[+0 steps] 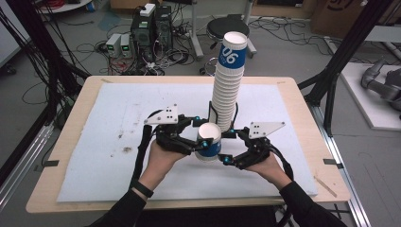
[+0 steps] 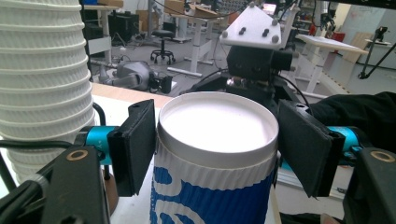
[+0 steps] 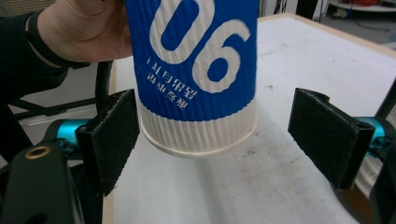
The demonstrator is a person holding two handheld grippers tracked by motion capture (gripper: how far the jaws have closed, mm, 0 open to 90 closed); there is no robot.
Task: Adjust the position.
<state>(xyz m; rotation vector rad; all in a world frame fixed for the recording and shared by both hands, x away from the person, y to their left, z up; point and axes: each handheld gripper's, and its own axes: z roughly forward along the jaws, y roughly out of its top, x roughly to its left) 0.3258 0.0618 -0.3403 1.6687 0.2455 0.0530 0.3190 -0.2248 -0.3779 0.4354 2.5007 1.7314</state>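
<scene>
Left gripper (image 1: 201,142) pinches an inverted paper cup (image 1: 209,142) below its rim. Right gripper (image 1: 231,147), jaws spread, flanks the cup's lower edge. The cup stack (image 1: 229,80) stands at 12 o'clock; bare mat (image 1: 108,142) lies at 9 o'clock.

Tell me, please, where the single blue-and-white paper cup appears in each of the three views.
High view: the single cup is at centre, between the two grippers, upside down.
Left gripper view: lower centre, its white base up, pinched between the black jaws.
Right gripper view: upper centre, printed 06.
Shared landmark: the white mat.
</scene>
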